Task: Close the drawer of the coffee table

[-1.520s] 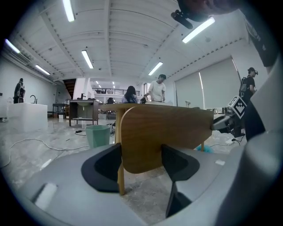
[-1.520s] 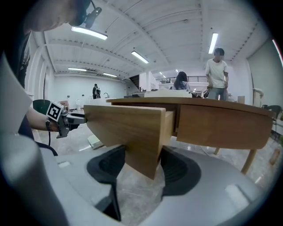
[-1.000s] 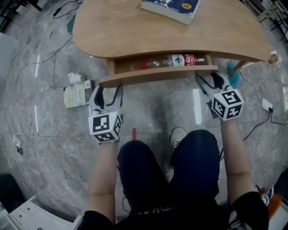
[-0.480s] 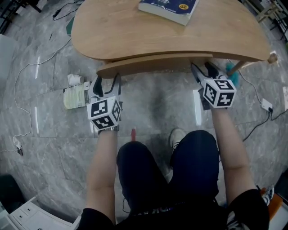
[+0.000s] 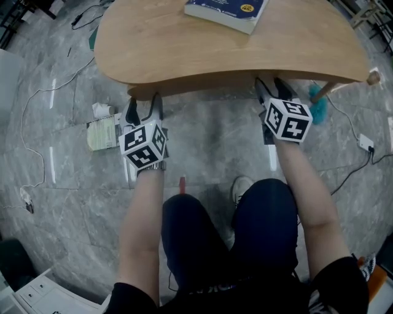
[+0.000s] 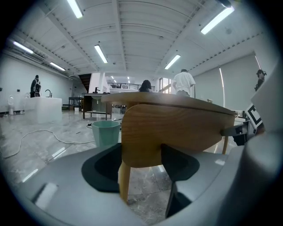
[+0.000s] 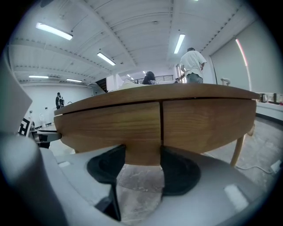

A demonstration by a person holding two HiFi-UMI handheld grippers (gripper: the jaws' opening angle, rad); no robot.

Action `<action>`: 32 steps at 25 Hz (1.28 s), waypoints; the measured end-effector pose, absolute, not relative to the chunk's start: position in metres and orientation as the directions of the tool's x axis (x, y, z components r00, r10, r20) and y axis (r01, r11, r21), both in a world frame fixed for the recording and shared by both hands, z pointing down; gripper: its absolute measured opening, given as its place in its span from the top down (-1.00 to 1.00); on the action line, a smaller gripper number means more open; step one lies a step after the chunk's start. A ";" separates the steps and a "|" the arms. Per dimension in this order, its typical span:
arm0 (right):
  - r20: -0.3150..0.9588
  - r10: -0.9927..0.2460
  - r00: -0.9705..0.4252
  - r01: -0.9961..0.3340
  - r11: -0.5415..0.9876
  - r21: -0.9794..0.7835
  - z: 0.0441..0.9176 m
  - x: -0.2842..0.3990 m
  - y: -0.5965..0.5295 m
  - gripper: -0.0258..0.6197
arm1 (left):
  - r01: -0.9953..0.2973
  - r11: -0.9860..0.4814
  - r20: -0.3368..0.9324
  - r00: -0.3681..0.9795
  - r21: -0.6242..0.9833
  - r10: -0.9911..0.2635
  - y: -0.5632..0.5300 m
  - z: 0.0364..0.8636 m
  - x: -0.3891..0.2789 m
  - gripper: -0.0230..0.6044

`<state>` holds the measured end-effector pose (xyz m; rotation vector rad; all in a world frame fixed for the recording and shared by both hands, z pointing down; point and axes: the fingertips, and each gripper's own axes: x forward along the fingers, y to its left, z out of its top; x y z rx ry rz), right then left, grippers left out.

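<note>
The wooden coffee table (image 5: 184, 49) fills the top of the head view. Its drawer front (image 5: 202, 86) sits flush under the tabletop edge, and nothing of the drawer's inside shows. My left gripper (image 5: 142, 105) is at the drawer's left end, jaws apart, tips against the wood. In the left gripper view the drawer front (image 6: 177, 128) fills the gap of the left gripper (image 6: 140, 161). My right gripper (image 5: 270, 84) is open at the right end. Ahead of the right gripper (image 7: 142, 161) a thin vertical seam separates the drawer front (image 7: 110, 128) from the fixed panel beside it.
A blue book (image 5: 228, 12) lies on the tabletop's far side. On the floor are a paper packet (image 5: 103, 130), a teal brush (image 5: 319, 103), cables and a power strip (image 5: 365, 143). My knees and a shoe (image 5: 243, 184) are just below the grippers. A teal bin (image 6: 106, 132) stands beyond the table.
The drawer has slid in from partly open, hiding the bottle inside, until flush with the table. Both grippers moved forward with it, toward the table.
</note>
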<state>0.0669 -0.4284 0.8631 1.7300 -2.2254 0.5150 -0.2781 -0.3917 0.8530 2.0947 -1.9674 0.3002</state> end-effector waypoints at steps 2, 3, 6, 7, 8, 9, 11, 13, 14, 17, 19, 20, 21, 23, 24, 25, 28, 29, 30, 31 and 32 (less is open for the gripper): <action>0.421 -0.881 -0.217 -0.976 0.188 -0.111 0.863 0.068 -0.431 0.17 | -0.998 -0.038 0.321 0.051 0.047 -0.946 -0.395 0.853 -0.277 0.01; 0.418 -0.885 -0.205 -0.978 0.174 -0.112 0.863 0.068 -0.433 0.18 | -0.998 -0.031 0.323 0.045 0.048 -0.945 -0.396 0.853 -0.277 0.01; 0.412 -0.893 -0.184 -0.982 0.150 -0.114 0.863 0.067 -0.438 0.19 | -0.998 -0.017 0.328 0.034 0.052 -0.944 -0.401 0.853 -0.278 0.01; 0.410 -0.894 -0.180 -0.983 0.144 -0.118 0.863 0.067 -0.440 0.19 | -0.999 -0.014 0.329 0.031 0.053 -0.944 -0.403 0.853 -0.278 0.01; 0.409 -0.895 -0.177 -0.983 0.140 -0.120 0.864 0.066 -0.441 0.20 | -0.999 -0.011 0.329 0.028 0.053 -0.944 -0.404 0.853 -0.278 0.01; 0.407 -0.897 -0.175 -0.983 0.137 -0.120 0.864 0.066 -0.442 0.22 | -0.999 -0.008 0.329 0.025 0.053 -0.944 -0.405 0.853 -0.278 0.01; 0.401 -0.900 -0.171 -0.984 0.137 -0.112 0.863 0.065 -0.443 0.24 | -0.999 -0.002 0.325 0.019 0.054 -0.945 -0.406 0.853 -0.277 0.01; 0.394 -0.903 -0.171 -0.984 0.139 -0.107 0.863 0.066 -0.443 0.24 | -0.998 0.000 0.320 0.018 0.055 -0.947 -0.407 0.853 -0.277 0.01; 0.391 -0.904 -0.172 -0.984 0.141 -0.107 0.864 0.066 -0.442 0.24 | -0.999 0.000 0.317 0.017 0.054 -0.948 -0.407 0.853 -0.277 0.01; 0.382 -0.907 -0.178 -0.983 0.147 -0.111 0.862 0.066 -0.443 0.24 | -0.999 0.000 0.314 0.016 0.050 -0.949 -0.406 0.852 -0.276 0.01; 0.382 -0.906 -0.181 -0.982 0.149 -0.113 0.862 0.066 -0.443 0.24 | -0.999 0.000 0.318 0.015 0.050 -0.948 -0.405 0.852 -0.276 0.01; 0.383 -0.906 -0.182 -0.982 0.150 -0.113 0.862 0.066 -0.442 0.24 | -0.999 0.002 0.320 0.015 0.051 -0.947 -0.404 0.852 -0.277 0.02; 0.385 -0.905 -0.183 -0.982 0.151 -0.112 0.862 0.066 -0.442 0.24 | -0.998 0.005 0.322 0.013 0.055 -0.947 -0.404 0.852 -0.277 0.02; 0.390 -0.902 -0.186 -0.982 0.155 -0.110 0.862 0.066 -0.442 0.24 | -0.997 0.019 0.316 0.003 0.069 -0.949 -0.402 0.851 -0.281 0.09; 0.393 -0.900 -0.187 -0.982 0.157 -0.109 0.862 0.066 -0.442 0.24 | -0.997 0.028 0.309 -0.004 0.074 -0.951 -0.400 0.849 -0.283 0.17; 0.395 -0.899 -0.188 -0.982 0.158 -0.107 0.862 0.066 -0.442 0.25 | -0.997 0.033 0.300 -0.009 0.073 -0.954 -0.399 0.847 -0.285 0.27; 0.403 -0.893 -0.201 -0.979 0.174 -0.102 0.864 0.065 -0.440 0.45 | -0.998 0.027 0.281 -0.010 0.054 -0.960 -0.391 0.843 -0.285 0.90; 0.407 -0.889 -0.208 -0.978 0.182 -0.101 0.865 0.064 -0.438 0.65 | -0.998 0.024 0.282 -0.008 0.052 -0.959 -0.388 0.844 -0.284 0.91; 0.411 -0.886 -0.217 -0.976 0.192 -0.101 0.866 0.063 -0.436 0.85 | -0.998 0.022 0.284 -0.006 0.053 -0.959 -0.385 0.845 -0.283 0.91; 0.415 -0.881 -0.227 -0.974 0.204 -0.100 0.867 0.061 -0.434 0.92 | -0.998 0.021 0.287 -0.005 0.055 -0.958 -0.383 0.846 -0.282 0.91; 0.418 -0.877 -0.238 -0.971 0.218 -0.096 0.867 0.058 -0.433 0.92 | -0.998 0.021 0.289 -0.003 0.056 -0.957 -0.382 0.847 -0.282 0.91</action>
